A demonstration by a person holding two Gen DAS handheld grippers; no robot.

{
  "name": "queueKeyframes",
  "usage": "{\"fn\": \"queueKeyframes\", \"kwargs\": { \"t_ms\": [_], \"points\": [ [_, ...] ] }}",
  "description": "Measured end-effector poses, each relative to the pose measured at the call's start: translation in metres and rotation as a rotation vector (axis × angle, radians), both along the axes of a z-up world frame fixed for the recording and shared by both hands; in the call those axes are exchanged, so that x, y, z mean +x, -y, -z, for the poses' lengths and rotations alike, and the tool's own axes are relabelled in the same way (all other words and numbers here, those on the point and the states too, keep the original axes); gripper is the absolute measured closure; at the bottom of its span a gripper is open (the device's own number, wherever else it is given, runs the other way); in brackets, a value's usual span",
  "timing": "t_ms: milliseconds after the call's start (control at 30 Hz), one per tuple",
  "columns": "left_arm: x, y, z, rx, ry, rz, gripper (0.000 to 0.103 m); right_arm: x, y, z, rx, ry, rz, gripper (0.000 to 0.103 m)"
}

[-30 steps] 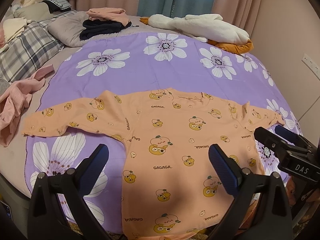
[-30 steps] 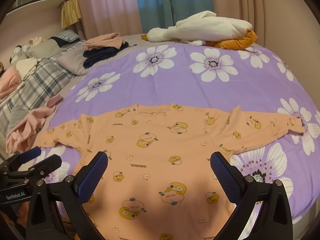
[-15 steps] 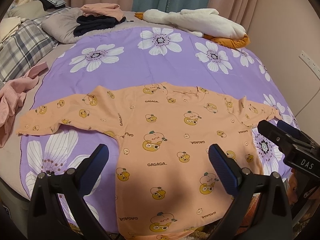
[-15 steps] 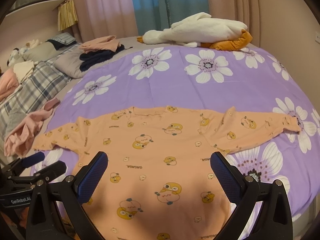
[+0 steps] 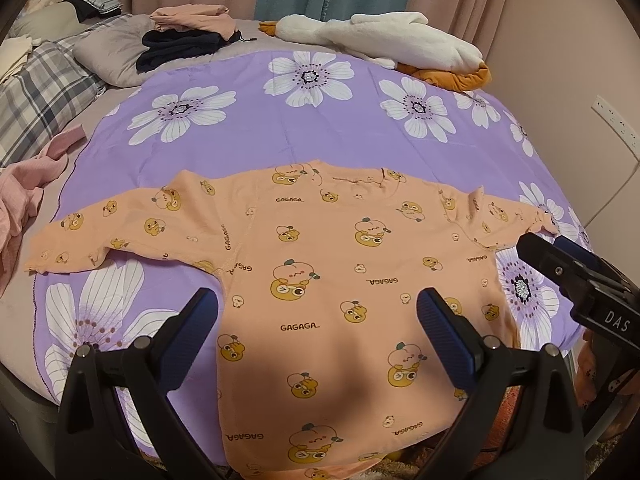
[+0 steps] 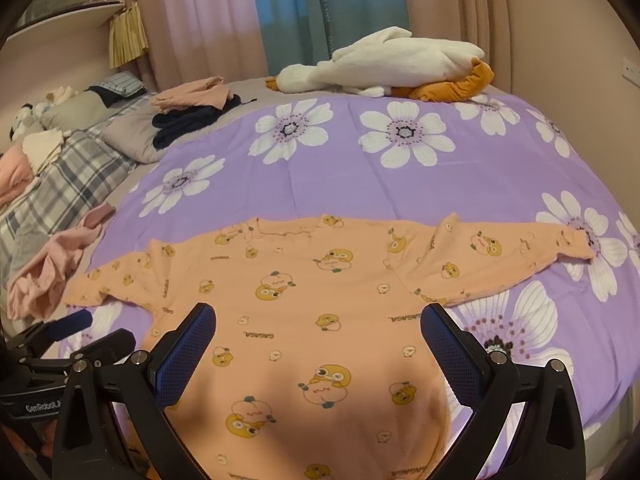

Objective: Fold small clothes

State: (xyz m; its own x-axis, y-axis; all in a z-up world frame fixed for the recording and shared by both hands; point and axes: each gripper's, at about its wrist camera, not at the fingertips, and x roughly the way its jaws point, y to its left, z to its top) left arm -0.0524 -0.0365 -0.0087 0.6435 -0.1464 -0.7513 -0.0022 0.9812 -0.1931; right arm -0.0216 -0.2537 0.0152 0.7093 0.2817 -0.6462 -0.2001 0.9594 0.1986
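Shirt [image 5: 352, 280] flat on bed [image 5: 280, 120], unfolded | left gripper [image 5: 316, 320], right gripper [image 6: 318, 332] above hem, jaws open, empty | next: pinch sleeve, fold inward

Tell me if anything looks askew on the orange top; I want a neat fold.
Mostly flat, sleeves spread. The orange top has its hem hanging over the bed's edge, and its right sleeve shows a rumpled crease near the shoulder. Both grippers, left and right, are open above it.

Gripper hardware, both units: black frames, blue pads.
Left gripper [image 5: 318, 312]: textured blue fingertips [image 5: 442, 332], silver screws at pivots, "GenRobot.AI" lettering on body. Right gripper [image 6: 318, 328]: same build, white "DAS" marking on its side.
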Motion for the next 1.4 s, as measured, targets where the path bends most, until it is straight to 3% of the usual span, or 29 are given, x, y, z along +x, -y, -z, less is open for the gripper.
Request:
{"fn": "queueKeyframes", "kwargs": {
  "t_ms": [733, 1300, 1400],
  "points": [
    [0.008, 0.012, 0.003, 0.000, -0.024, 0.026, 0.005, 0.004, 0.026, 0.004, 0.065, -0.011, 0.063, 0.001],
    [0.029, 0.034, 0.016, -0.002, -0.076, 0.054, 0.007, 0.013, 0.121, 0.019, 0.171, -0.037, 0.263, 0.001],
    [0.034, 0.036, 0.024, -0.022, -0.099, 0.052, 0.014, 0.018, 0.159, 0.026, 0.219, -0.061, 0.344, 0.008]
  ]
}}
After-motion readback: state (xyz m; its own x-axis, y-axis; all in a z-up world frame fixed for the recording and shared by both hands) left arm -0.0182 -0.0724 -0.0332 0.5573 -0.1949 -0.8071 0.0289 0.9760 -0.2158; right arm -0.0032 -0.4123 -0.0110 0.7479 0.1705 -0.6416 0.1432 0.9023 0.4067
